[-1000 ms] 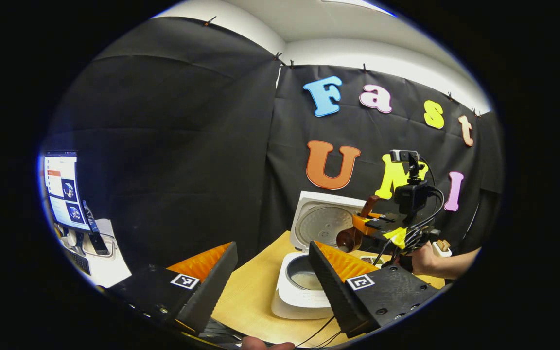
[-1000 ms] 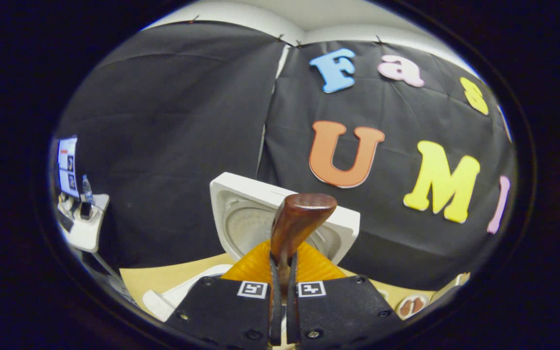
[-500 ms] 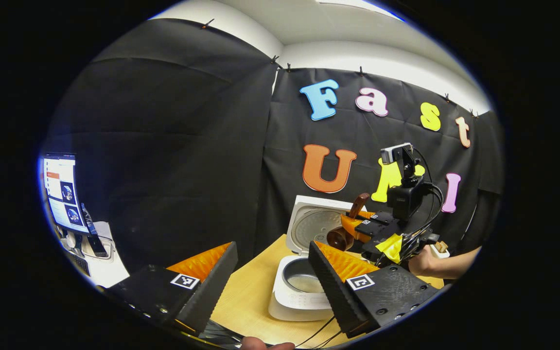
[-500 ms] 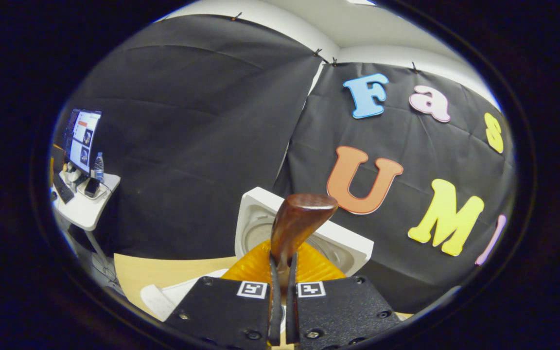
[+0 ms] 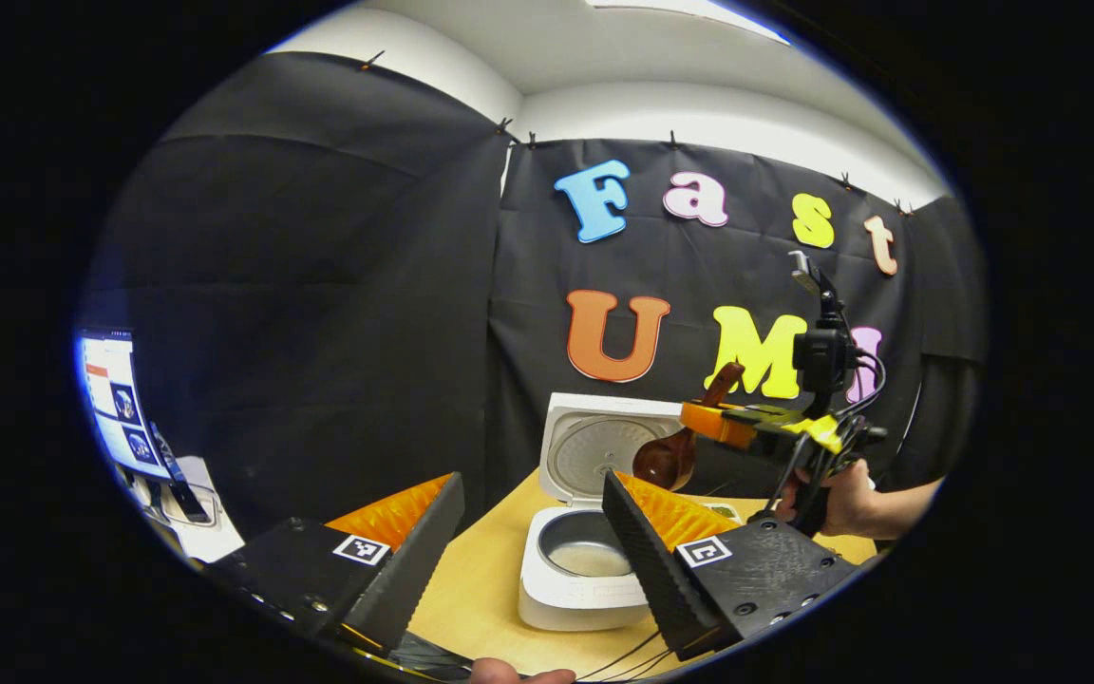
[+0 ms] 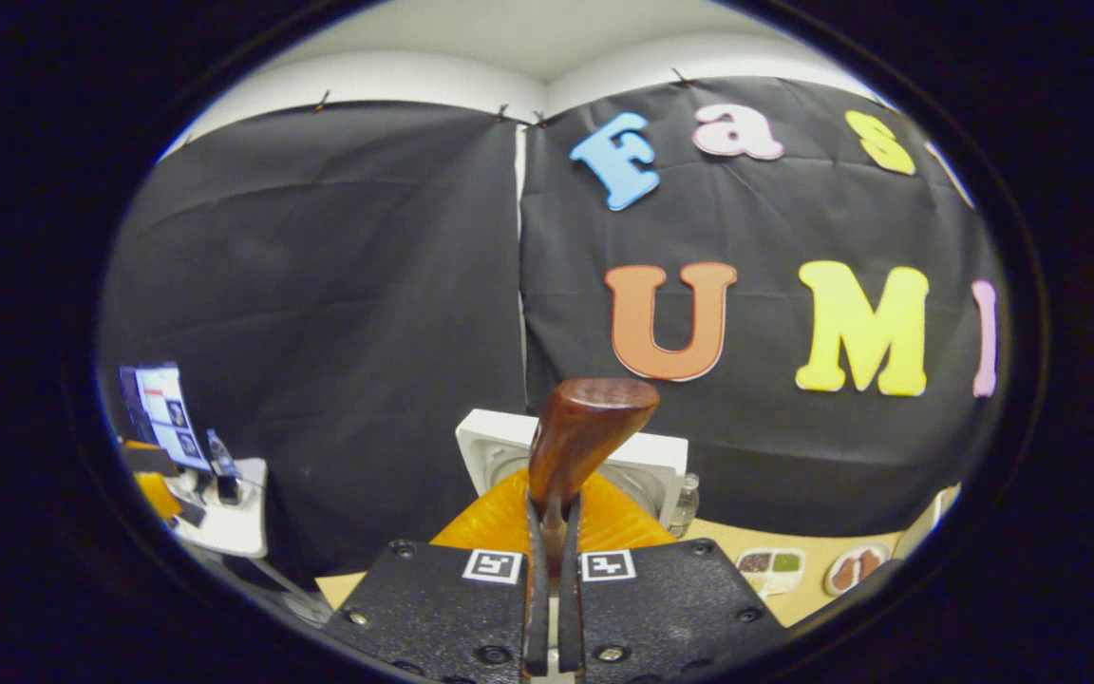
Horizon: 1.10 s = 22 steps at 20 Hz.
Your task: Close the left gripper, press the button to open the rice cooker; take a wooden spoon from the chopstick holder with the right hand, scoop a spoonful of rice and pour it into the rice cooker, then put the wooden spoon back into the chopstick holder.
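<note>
Spoon (image 6: 585, 432) handle-up in right gripper (image 6: 552, 532)

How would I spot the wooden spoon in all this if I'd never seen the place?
Start at the white rice cooker standing open on the pale wooden table. Just right of its raised lid, a hand-held right gripper hangs in the air. The wooden spoon is the glossy reddish-brown piece pinched in it, round bowl hanging down.

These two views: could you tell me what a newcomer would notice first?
Probably the open rice cooker on the table, lid up, rice in its pot. Next, the wooden spoon clamped in the right claw, hanging above the cooker's right side.
</note>
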Each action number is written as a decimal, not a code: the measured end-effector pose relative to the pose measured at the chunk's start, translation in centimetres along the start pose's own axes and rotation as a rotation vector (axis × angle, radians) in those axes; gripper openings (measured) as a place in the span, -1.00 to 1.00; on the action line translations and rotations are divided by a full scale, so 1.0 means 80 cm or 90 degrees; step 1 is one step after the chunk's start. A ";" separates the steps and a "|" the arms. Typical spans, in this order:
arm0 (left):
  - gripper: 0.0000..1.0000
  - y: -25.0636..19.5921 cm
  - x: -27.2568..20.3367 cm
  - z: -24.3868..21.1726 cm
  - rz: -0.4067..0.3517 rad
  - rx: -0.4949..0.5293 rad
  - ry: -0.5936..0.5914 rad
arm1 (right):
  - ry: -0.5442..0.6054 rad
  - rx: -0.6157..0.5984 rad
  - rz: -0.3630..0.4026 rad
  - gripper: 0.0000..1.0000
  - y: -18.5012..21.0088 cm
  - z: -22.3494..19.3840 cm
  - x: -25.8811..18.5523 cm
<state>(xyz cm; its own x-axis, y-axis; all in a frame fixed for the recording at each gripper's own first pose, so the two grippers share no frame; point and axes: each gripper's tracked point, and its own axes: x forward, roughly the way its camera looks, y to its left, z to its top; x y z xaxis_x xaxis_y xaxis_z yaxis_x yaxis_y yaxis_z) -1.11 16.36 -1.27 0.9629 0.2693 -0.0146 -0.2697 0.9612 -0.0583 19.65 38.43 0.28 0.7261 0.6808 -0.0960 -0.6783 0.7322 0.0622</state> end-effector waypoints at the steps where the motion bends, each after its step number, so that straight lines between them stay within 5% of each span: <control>1: 0.89 -0.005 0.000 0.002 -0.007 0.001 -0.003 | 0.000 0.028 -0.004 -0.82 -0.009 0.005 -0.015; 5: 0.89 -0.048 0.010 0.006 -0.052 -0.013 -0.009 | -0.022 0.112 -0.031 -0.81 -0.056 0.028 -0.080; 12: 0.89 -0.149 0.013 0.006 -0.161 -0.008 -0.015 | -0.048 0.195 -0.160 -0.82 -0.195 0.009 -0.208; 22: 0.89 -0.203 0.025 -0.006 -0.160 0.002 0.020 | -0.037 0.260 -0.364 -0.82 -0.389 -0.073 -0.368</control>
<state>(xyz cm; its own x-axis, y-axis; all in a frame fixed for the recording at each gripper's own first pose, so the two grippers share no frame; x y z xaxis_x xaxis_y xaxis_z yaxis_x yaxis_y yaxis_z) 5.19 1.22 -0.80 0.9994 0.0195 -0.0303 -0.0214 0.9979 -0.0608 18.69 -4.50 -4.63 0.9688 0.1789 -0.1717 -0.1006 0.9165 0.3872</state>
